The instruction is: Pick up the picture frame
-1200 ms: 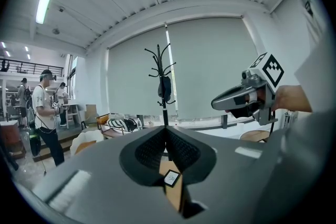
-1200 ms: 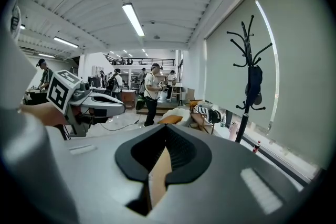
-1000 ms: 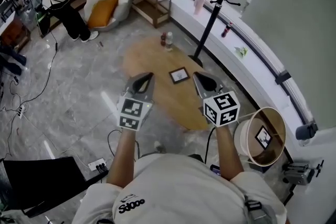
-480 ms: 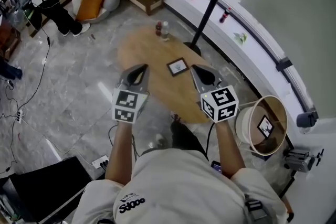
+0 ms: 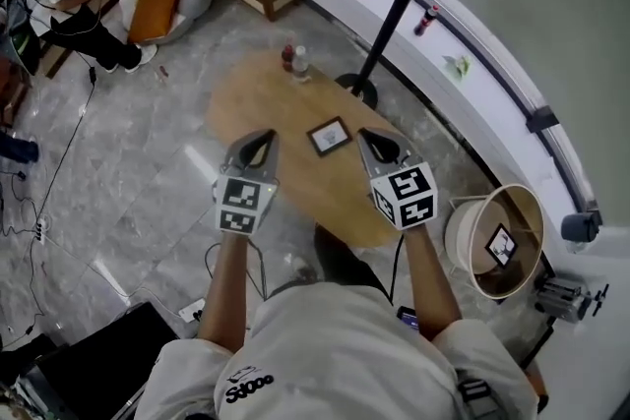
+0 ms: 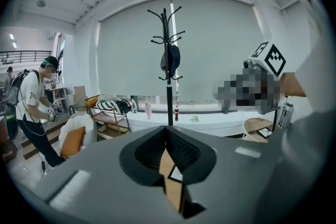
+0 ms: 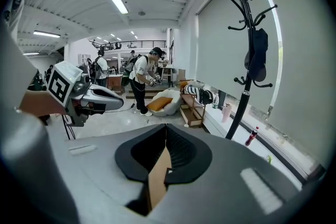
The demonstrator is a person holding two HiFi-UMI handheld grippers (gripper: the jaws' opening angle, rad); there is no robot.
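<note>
1. Picture frame lies flat mid-worktop, edges skewed. It is near-square, so there is no clear long axis.
2. Left tongs and right tongs are both closed tight and empty.
3. Frame sits between the two tips, slightly ahead of them. Right tongs look marginally nearer.
4. Judgement: whichever tongs go in must open before reaching a frame edge.

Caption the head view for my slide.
Left gripper and right gripper, both shut, held above the picture frame on the table.
</note>
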